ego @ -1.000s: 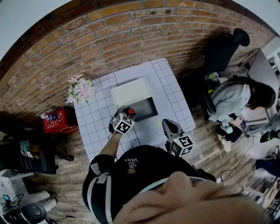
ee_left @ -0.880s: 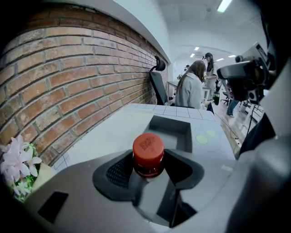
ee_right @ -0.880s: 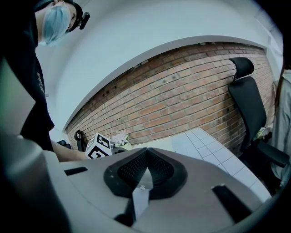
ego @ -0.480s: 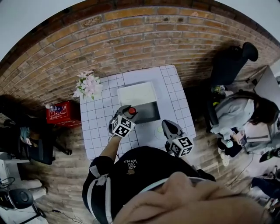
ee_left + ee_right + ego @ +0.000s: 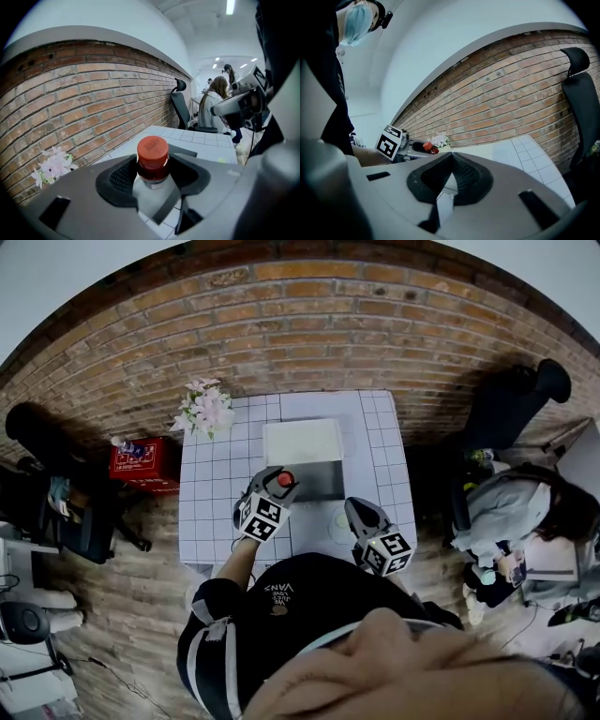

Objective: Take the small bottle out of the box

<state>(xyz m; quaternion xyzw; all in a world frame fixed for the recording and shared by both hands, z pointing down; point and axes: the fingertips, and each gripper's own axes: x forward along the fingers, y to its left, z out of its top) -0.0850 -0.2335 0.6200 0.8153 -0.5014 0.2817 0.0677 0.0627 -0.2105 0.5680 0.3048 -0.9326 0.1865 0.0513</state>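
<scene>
Red-capped bottle (image 5: 152, 159), white gridded table (image 5: 211, 493)

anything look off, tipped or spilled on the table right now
Nothing stands out. The small red-capped bottle is gripped upright between the left gripper's jaws, above the white gridded table. The open dark grey box sits square on the table, its white lid flat behind it. No spill shows.

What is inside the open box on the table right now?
Only dark, bare interior shows in the box. Its near left corner is covered by the left gripper holding the small bottle.
</scene>
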